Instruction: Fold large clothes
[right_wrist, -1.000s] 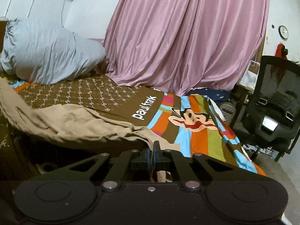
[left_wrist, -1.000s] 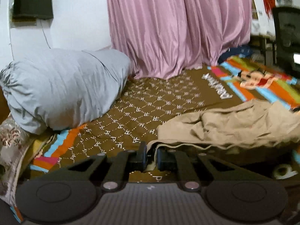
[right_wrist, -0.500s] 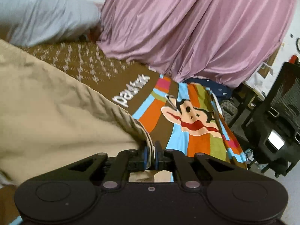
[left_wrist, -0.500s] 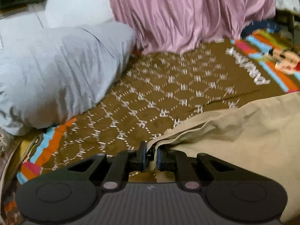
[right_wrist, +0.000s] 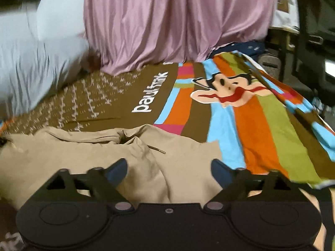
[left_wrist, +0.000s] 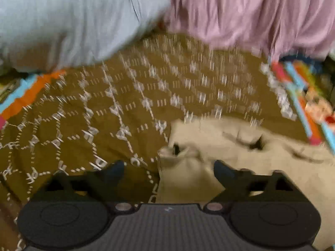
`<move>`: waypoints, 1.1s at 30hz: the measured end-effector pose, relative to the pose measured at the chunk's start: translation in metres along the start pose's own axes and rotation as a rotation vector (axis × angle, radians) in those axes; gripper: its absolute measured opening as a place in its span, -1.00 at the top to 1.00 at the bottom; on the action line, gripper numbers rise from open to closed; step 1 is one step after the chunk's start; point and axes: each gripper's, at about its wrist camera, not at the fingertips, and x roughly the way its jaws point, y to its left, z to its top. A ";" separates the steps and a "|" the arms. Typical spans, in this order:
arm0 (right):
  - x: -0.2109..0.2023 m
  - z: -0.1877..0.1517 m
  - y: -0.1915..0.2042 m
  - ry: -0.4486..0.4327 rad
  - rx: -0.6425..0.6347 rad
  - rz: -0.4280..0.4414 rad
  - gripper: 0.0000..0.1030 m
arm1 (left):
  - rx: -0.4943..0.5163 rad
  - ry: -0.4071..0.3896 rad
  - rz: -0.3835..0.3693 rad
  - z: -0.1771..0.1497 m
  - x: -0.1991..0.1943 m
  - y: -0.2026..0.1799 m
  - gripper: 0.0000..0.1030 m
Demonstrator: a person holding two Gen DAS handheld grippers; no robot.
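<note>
A tan garment (left_wrist: 240, 156) lies spread on the bed, its waistband end toward the curtain; it also shows in the right wrist view (right_wrist: 88, 156). My left gripper (left_wrist: 168, 168) is open just above the garment's left corner, holding nothing. My right gripper (right_wrist: 168, 167) is open over the garment's right part, with a fold of cloth lying between the spread fingers, not gripped. Both views are motion-blurred.
The bed cover (right_wrist: 261, 125) is brown patterned at left and striped with a cartoon monkey at right. A grey pillow (left_wrist: 69, 21) lies at the far left. A pink curtain (right_wrist: 178, 21) hangs behind. A black office chair (right_wrist: 314, 48) stands beside the bed at right.
Both grippers were shut on the garment's edge and carried it up over the bed. Now both have opened and the garment lies released on the cover.
</note>
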 end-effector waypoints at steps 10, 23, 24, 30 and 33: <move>-0.035 -0.062 -0.005 0.101 -0.006 -0.053 -0.11 | 0.029 0.053 -0.053 -0.064 -0.047 0.006 -0.79; -0.041 -0.065 -0.028 0.116 0.306 -0.215 0.78 | -0.061 0.116 0.021 -0.086 -0.047 0.025 -0.59; -0.038 -0.067 -0.026 0.122 0.288 -0.231 0.74 | -0.054 0.096 0.035 -0.084 -0.052 0.021 -0.67; -0.061 -0.042 0.018 -0.038 0.042 -0.259 0.09 | -0.044 -0.036 -0.003 -0.064 -0.083 -0.023 -0.91; -0.044 -0.027 0.050 -0.057 -0.054 -0.163 -0.28 | 0.029 -0.090 -0.054 -0.054 -0.074 -0.067 -0.97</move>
